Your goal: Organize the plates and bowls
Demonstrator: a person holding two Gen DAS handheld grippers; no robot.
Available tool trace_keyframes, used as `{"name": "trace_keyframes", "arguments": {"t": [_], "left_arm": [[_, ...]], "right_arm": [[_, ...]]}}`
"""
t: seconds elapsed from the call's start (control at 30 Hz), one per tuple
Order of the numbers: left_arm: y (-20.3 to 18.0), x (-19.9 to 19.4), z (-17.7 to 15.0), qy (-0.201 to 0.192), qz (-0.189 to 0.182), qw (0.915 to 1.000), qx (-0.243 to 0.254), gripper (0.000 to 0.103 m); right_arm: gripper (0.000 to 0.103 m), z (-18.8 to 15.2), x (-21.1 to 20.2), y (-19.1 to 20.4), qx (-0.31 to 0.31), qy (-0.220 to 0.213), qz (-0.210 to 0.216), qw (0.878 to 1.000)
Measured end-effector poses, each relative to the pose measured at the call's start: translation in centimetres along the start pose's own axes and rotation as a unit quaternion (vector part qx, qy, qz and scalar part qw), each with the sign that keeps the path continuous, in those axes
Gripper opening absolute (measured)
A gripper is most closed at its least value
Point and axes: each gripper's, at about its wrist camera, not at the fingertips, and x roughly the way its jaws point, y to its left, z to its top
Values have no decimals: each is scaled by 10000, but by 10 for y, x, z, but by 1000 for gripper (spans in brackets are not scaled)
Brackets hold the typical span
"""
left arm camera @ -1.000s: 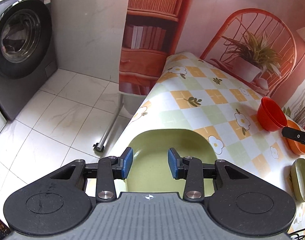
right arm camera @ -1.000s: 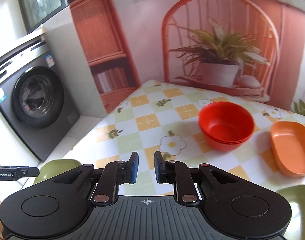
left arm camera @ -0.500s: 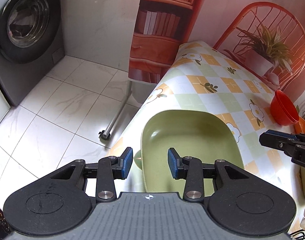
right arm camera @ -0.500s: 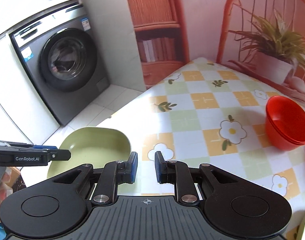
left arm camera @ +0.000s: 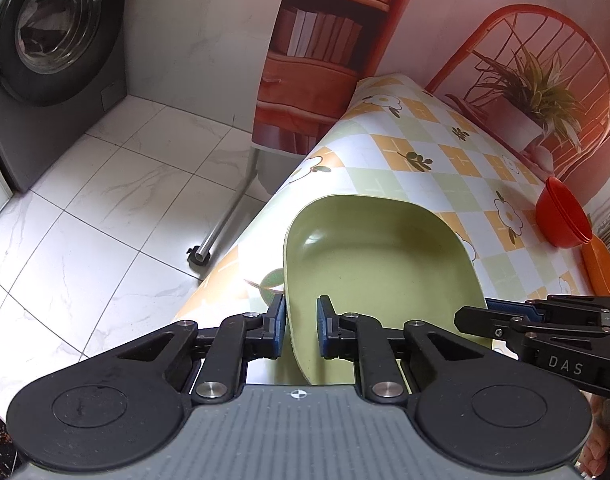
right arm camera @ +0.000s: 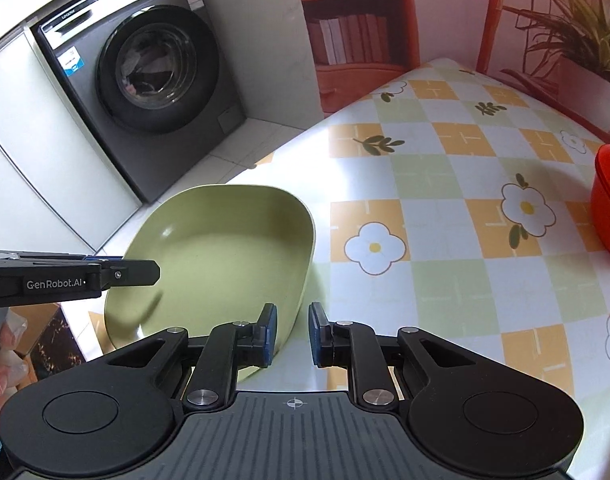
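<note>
Green squarish glazed plate (left arm camera: 381,264) at checked tablecloth (left arm camera: 437,160) edge; left gripper (left arm camera: 301,330) and right gripper (right arm camera: 291,336), both narrowly parted, straddle opposite rims for lifting.

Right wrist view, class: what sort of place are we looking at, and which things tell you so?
Probably a home laundry or utility corner used for dining: a front-loading washing machine stands on white floor tiles, beside a table with a flowered checked cloth holding a green plate.
</note>
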Motion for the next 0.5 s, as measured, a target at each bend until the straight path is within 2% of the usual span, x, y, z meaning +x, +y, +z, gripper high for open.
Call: {"name": "trace_keyframes", "arguments": {"t": [0.03, 0.27, 0.5], "left_arm": [[0, 0, 0, 6, -4, 10000, 12, 17], [-9, -4, 3, -18, -73, 9999, 117, 17], [-39, -10, 11, -74, -249, 9989, 384, 17]], "right_arm": [[11, -1, -1, 0, -6, -17, 18, 10000], [9, -6, -17, -9, 206, -199, 3, 9996], [9, -8, -44, -35, 683, -563, -109, 9960]]}}
